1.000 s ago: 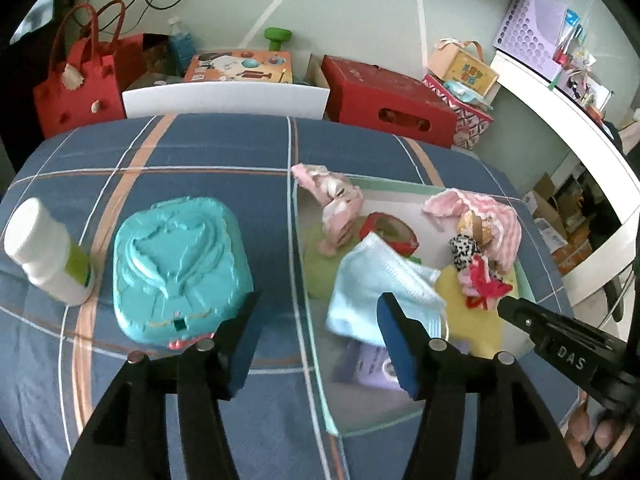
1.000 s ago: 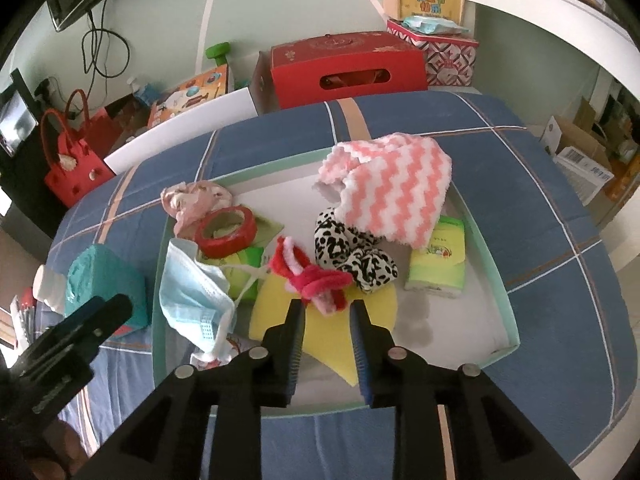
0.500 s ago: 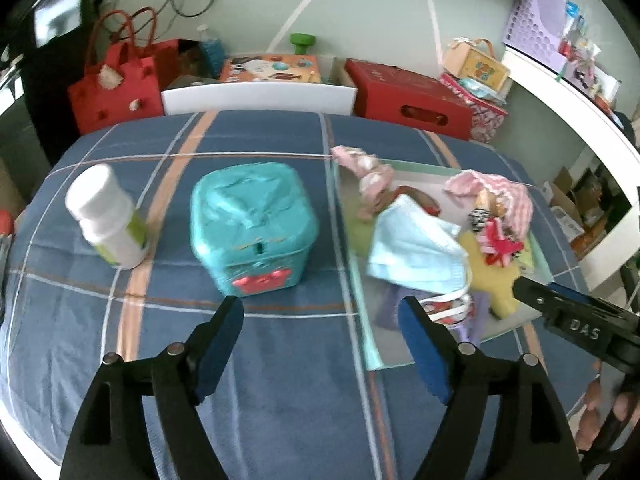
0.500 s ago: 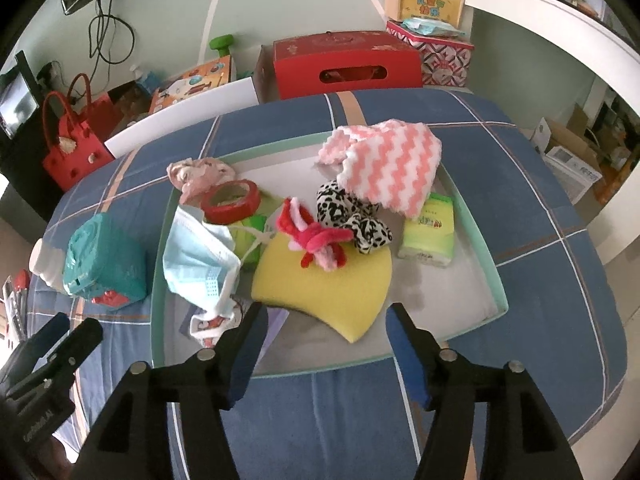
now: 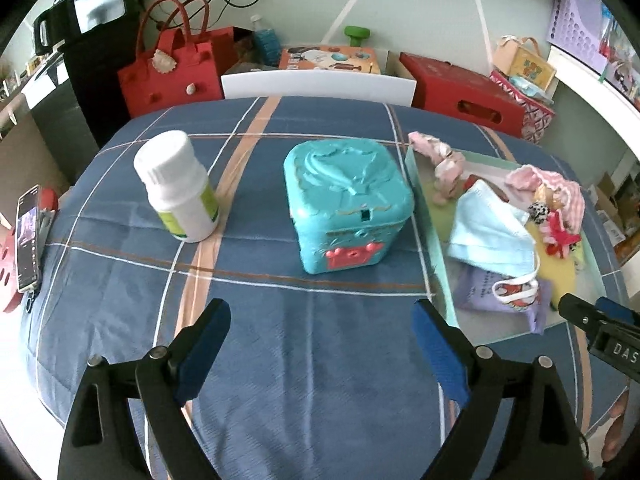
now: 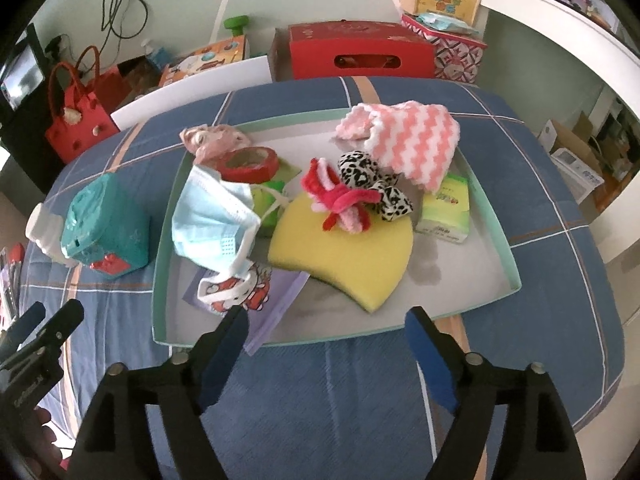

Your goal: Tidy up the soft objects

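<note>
On the blue plaid bench, soft items lie heaped in the tray (image 6: pixel 502 240) at twelve o'clock of the right tongs (image 6: pixel 326 334), while both right and left tongs (image 5: pixel 320 330) are opening, empty, seemingly between picks; next comes choosing one piece.

Bare blue plaid cloth on the bench (image 5: pixel 320 360) lies open beneath the left hand-held gripper (image 5: pixel 322 336), whose jaws are opening with nothing between them. Ahead, the teal box (image 5: pixel 348 204) and white bottle (image 5: pixel 178 188) stand apart, a clear lane between them. The tray (image 6: pixel 496 236) is crowded on its left and middle by the face mask (image 6: pixel 212 216), yellow sponge (image 6: pixel 344 260) and striped cloth (image 6: pixel 408 136); its near right corner is bare.
</note>
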Demonstrator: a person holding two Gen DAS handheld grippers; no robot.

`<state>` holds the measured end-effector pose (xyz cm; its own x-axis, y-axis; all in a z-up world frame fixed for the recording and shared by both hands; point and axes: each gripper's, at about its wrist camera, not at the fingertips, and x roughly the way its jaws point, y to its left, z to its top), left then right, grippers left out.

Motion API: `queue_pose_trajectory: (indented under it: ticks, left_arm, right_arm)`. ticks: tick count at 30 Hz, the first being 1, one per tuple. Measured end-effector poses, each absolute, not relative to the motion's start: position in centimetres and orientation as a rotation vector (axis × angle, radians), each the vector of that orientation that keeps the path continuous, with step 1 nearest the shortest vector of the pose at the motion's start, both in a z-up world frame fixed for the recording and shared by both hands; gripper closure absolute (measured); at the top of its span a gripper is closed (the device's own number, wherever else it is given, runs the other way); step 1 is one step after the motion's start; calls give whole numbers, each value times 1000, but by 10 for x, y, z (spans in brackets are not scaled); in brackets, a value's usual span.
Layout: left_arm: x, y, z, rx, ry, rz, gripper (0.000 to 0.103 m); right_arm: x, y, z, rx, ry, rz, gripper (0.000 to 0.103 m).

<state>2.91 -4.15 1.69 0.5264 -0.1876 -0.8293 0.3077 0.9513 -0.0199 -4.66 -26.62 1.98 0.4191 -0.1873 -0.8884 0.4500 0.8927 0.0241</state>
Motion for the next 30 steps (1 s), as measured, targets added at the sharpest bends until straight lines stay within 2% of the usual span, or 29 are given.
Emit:
queue_pose_trajectory:
  ticks: [2,16,30]
  left_arm:
    - [29,-39,16,136,983,-298,11]
    - [21,-17,23,77,989,-254,11]
    - [26,-14,15,157,1031,-158,11]
  right_arm:
    - [-49,-262,20,269,1057,-406,0]
    - [-54,-234,14,214,1079,-377,0]
    - [-53,-234,13,205,1072,-379,0]
